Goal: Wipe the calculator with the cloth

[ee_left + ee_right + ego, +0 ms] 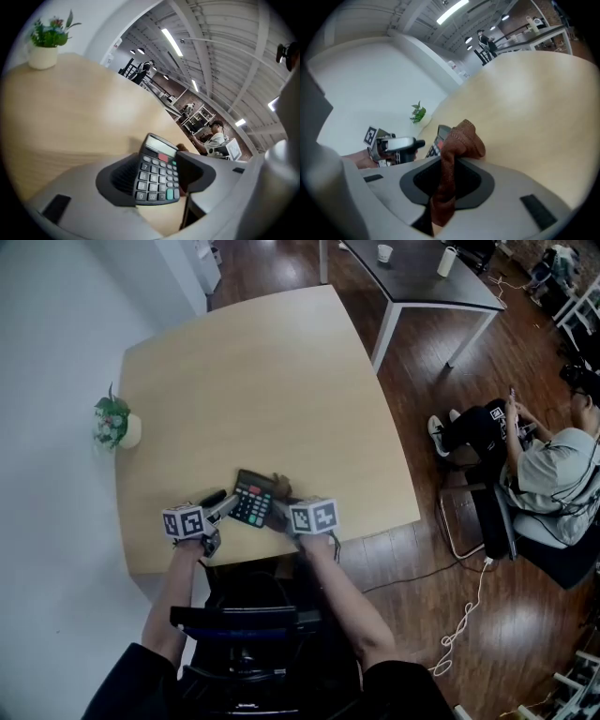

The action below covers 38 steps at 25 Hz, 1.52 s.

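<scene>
At the lower middle of the right gripper view, the right gripper (pixel 447 180) is clamped on the brown cloth (pixel 461 140). A strip of the cloth runs down between the closed jaws and a bunched wad stands out past the tips, which makes a handy pad to rub with. Just beyond that wad, left of centre, one corner of the calculator (pixel 438 137) shows, so the cloth seems poised at its edge rather than pressed flat on the keys. In the left gripper view the left gripper (pixel 158 182) has its jaws spread wide with the calculator between them, keys up and display toward the upper right. The pads flank its long sides but I see no squeeze, so the gripper reads as bracketing the case to stop it sliding, not as holding it. In the head view both grippers meet at the lower middle of the frame, and the calculator lies near the front edge of the pale wooden tabletop (pixel 253 381), within easy reach of the person's arms. A small potted plant (pixel 116 422) sits well apart at the tabletop's left edge, out of the way. At the right of the frame a seated person (pixel 548 470) takes no part in the job.
</scene>
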### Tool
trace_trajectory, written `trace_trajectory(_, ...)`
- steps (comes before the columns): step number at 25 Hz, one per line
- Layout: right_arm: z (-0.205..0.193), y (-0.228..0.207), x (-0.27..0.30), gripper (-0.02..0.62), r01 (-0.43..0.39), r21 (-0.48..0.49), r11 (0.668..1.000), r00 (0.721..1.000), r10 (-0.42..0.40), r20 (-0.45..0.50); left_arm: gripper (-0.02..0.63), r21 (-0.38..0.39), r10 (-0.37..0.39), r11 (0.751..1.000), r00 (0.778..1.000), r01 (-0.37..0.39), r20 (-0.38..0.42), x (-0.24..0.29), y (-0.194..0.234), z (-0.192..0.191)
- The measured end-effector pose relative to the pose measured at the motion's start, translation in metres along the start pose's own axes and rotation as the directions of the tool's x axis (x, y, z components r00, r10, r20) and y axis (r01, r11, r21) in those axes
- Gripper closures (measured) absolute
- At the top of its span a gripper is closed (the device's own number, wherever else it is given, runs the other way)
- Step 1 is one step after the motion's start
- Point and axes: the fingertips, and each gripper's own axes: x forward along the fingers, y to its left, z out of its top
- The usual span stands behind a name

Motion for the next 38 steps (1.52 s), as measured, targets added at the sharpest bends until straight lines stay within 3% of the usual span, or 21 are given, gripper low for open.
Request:
trace_trajectory(3, 0.034, -0.003, 0.014, 0.529, 0.024, -0.060, 0.998, 0.999, -0.022, 0.028, 0.336, -0.097, -0.007, 0.995, 1.000, 0.008, 0.011, -0.002, 0.017, -0.003)
trace_trajectory(7, 0.023, -0.022, -0.008, 0.529, 0.098, -0.019, 0.995, 0.994, -0.099, -0.046, 0.336, -0.171, -0.028, 0.985, 0.999, 0.034, 0.038, -0.007, 0.026, -0.006)
trace_trajectory(13, 0.004, -0.006, 0.019, 0.529, 0.028, 0.001, 1.000, 0.991, -0.028, -0.128, 0.341, -0.253, -0.128, 0.959, 0.992, 0.129, 0.017, 0.010, 0.025, -0.010)
trace_trajectory(18, 0.020, 0.001, 0.036, 0.529, -0.019, -0.018, 1.000, 0.993, 0.017, -0.120, 0.341, -0.337, -0.129, 0.930, 0.989, 0.146, 0.074, 0.014, 0.035, 0.005)
trace_trajectory(23, 0.071, -0.008, 0.064, 0.531, -0.008, -0.071, 0.997, 0.994, 0.001, -0.108, 0.341, -0.396, -0.115, 0.902, 0.980, 0.171, 0.160, 0.021, 0.056, 0.042)
trace_trajectory(31, 0.170, -0.027, 0.129, 0.531, 0.051, -0.159, 0.986, 0.991, -0.070, -0.118, 0.339, -0.437, -0.100, 0.877, 0.966, 0.199, 0.239, 0.047, 0.108, 0.123)
trace_trajectory(38, 0.208, -0.035, 0.164, 0.529, 0.093, -0.168, 0.981, 0.988, -0.112, -0.105, 0.359, -0.465, -0.093, 0.862, 0.964, 0.202, 0.248, 0.060, 0.143, 0.175)
